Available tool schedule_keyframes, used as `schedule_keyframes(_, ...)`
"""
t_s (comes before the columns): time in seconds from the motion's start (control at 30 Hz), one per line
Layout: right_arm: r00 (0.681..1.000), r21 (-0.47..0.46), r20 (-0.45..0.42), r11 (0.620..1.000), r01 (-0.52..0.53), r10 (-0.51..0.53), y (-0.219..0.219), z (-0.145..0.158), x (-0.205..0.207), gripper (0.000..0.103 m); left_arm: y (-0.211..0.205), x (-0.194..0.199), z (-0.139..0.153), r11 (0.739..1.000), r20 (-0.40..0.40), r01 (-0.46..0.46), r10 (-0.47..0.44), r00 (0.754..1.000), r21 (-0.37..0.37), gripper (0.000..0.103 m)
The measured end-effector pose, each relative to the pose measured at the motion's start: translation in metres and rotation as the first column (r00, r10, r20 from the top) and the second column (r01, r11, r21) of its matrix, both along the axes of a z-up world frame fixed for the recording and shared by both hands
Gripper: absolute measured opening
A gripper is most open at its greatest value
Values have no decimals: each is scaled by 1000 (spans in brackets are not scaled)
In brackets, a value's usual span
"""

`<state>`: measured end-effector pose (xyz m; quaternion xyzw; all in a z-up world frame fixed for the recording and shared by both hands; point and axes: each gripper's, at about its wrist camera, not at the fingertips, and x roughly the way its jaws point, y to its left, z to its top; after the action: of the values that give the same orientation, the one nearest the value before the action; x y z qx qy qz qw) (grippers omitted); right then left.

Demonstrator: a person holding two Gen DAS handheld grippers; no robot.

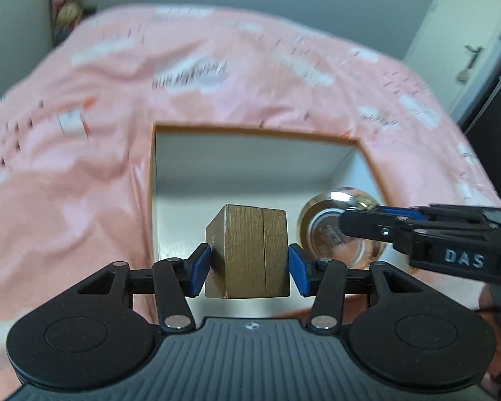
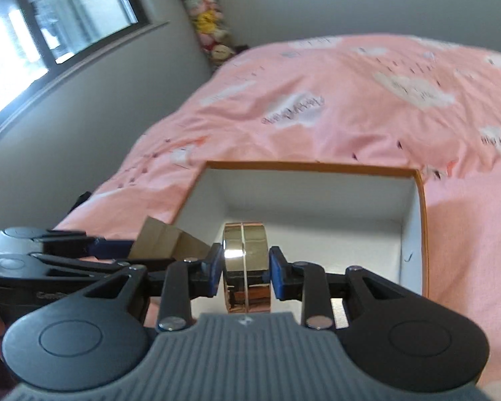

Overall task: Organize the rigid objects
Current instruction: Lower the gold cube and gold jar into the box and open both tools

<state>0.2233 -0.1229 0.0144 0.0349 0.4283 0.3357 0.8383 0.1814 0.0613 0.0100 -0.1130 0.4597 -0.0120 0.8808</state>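
Two handheld tools appear, each gripping one object above one open box on a bed.

In the left wrist view, the left tool (image 1: pixel 249 269) sits at lower centre. Its two blue pads press on the sides of a gold-brown cube-shaped box (image 1: pixel 247 250) with a finely ribbed surface and a vertical seam down its front face. Just right of it, the right tool (image 1: pixel 367 220) enters from the right edge, clamped on a round, shiny gold-rimmed case (image 1: pixel 327 230) with a clear face.

In the right wrist view, the right tool (image 2: pixel 245 272) at lower centre is closed on that same round case (image 2: pixel 245 267), seen edge-on as a mirrored metal band with a thin groove around its middle. The left tool (image 2: pixel 117 247) and its cube-shaped box (image 2: pixel 163 242) show at centre left.

The open box (image 2: pixel 422 220), rectangular with white inner walls and an orange-brown rim, lies in the middle of both views. The floor that shows in it is bare. It rests on a soft pink bedcover (image 2: pixel 350 107) printed with white clouds and small dark marks.
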Motion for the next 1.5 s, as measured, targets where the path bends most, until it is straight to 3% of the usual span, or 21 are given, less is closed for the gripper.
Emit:
schedule_keyframes(0.13,997,-29,-63,999,43,-45,2,-31,19,29,-4,20,-33,1000,-95,8,-7,995,12,57)
schedule_keyframes(0.3,989,-48,-134,997,63,-69,1,-64,26,29,-22,28,-56,993,-176,47,-28,984,107,57)
schedule_keyframes(0.53,986,-60,-155,997,58,-67,2,-78,28,29,-30,41,-77,982,-269,44,7,963,186,58)
schedule_keyframes(0.77,983,-71,-170,996,61,-73,1,-84,29,29,-29,47,-83,974,-294,42,26,956,223,61)
schedule_keyframes(0.87,981,-68,-178,996,61,-72,1,-85,28,29,-30,45,-83,974,-286,47,19,958,222,61)
schedule_keyframes(1.03,981,-73,-181,995,62,-74,2,-85,29,29,-23,37,-68,986,-248,47,-7,969,158,62)
schedule_keyframes(1.2,980,-76,-186,995,57,-71,5,-87,32,29,-8,15,-32,994,-99,18,-8,995,103,68)
schedule_keyframes(1.27,980,-80,-189,995,55,-69,7,-88,33,29,4,1,-15,998,3,-18,18,1000,67,67)
schedule_keyframes(1.33,979,-86,-195,995,50,-66,10,-90,35,29,15,-10,-5,996,57,-68,66,996,49,63)
schedule_keyframes(1.4,977,-84,-206,996,40,-57,16,-91,36,29,26,-20,-1,988,78,-139,133,988,67,60)
schedule_keyframes(1.5,976,-82,-210,996,41,-58,27,-94,35,29,43,-23,-9,975,49,-207,204,978,75,48)
